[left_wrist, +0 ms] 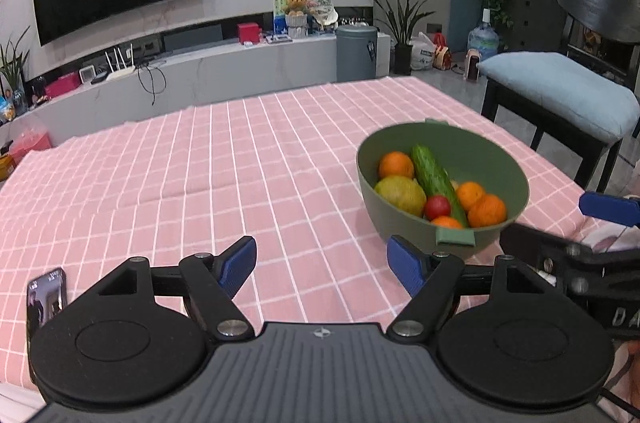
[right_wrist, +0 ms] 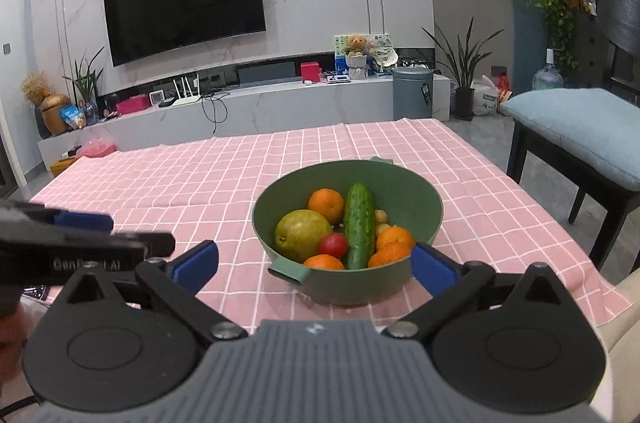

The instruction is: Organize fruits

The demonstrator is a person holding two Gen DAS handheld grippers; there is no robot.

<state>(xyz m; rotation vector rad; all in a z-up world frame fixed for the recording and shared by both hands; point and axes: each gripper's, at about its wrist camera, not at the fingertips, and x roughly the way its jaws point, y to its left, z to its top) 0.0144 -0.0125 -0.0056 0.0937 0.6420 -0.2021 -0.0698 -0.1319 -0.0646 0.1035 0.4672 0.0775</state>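
Observation:
A green bowl (right_wrist: 416, 199) stands on the pink checked tablecloth (right_wrist: 200, 183). It holds a cucumber (right_wrist: 359, 225), a yellow-green pear (right_wrist: 302, 235), a small red fruit (right_wrist: 333, 245) and several oranges (right_wrist: 326, 205). My right gripper (right_wrist: 316, 265) is open and empty, its blue fingertips on either side of the bowl's near rim. My left gripper (left_wrist: 322, 265) is open and empty over the cloth, left of the bowl (left_wrist: 492, 147). The cucumber (left_wrist: 436, 181) and pear (left_wrist: 401, 195) show in the left wrist view too.
A phone (left_wrist: 46, 297) lies at the table's near left edge. A dark bench with a blue cushion (right_wrist: 580, 131) stands right of the table. Beyond the far edge are a TV console (right_wrist: 280, 103), a grey bin (right_wrist: 413, 93) and potted plants.

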